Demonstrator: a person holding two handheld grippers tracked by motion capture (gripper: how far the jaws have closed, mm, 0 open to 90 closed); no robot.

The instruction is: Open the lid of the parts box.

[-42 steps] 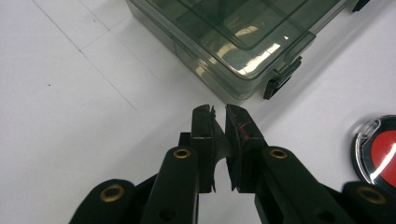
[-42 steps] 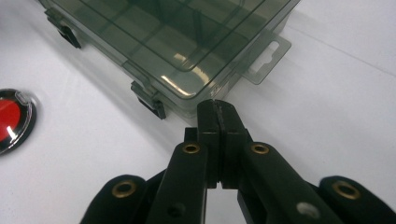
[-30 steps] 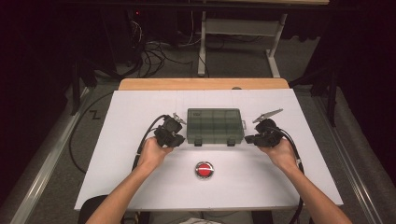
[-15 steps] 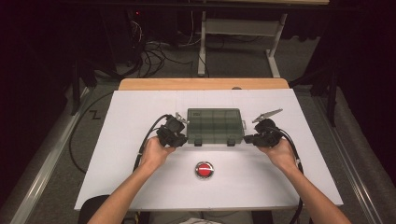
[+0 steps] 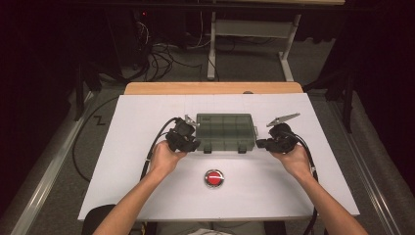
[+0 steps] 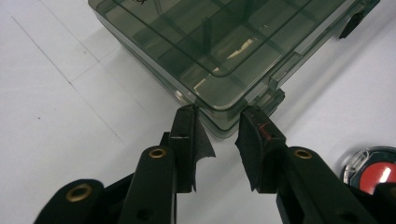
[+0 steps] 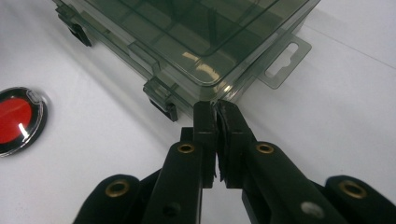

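Observation:
A closed box (image 5: 225, 131) of dark see-through plastic, divided into compartments, lies in the middle of the white table (image 5: 122, 147). My left gripper (image 5: 190, 143) is at its front left corner. In the left gripper view the box (image 6: 224, 42) fills the top, and the left gripper (image 6: 219, 122) is open with that corner just ahead of the gap. My right gripper (image 5: 263, 143) is at the front right corner. In the right gripper view the right gripper (image 7: 216, 109) is shut, with its tips against the corner of the box (image 7: 201, 28).
A round red disc with a chrome rim (image 5: 214, 178) lies on the table in front of the box, between my forearms; the same disc (image 6: 373, 170) (image 7: 16, 119) appears in both gripper views. A hang tab (image 7: 285, 58) sticks out of the box's end. Cables trail from both grippers.
Both grippers have edged slightly inward toward the box's front corners. The box and the red disc have not moved.

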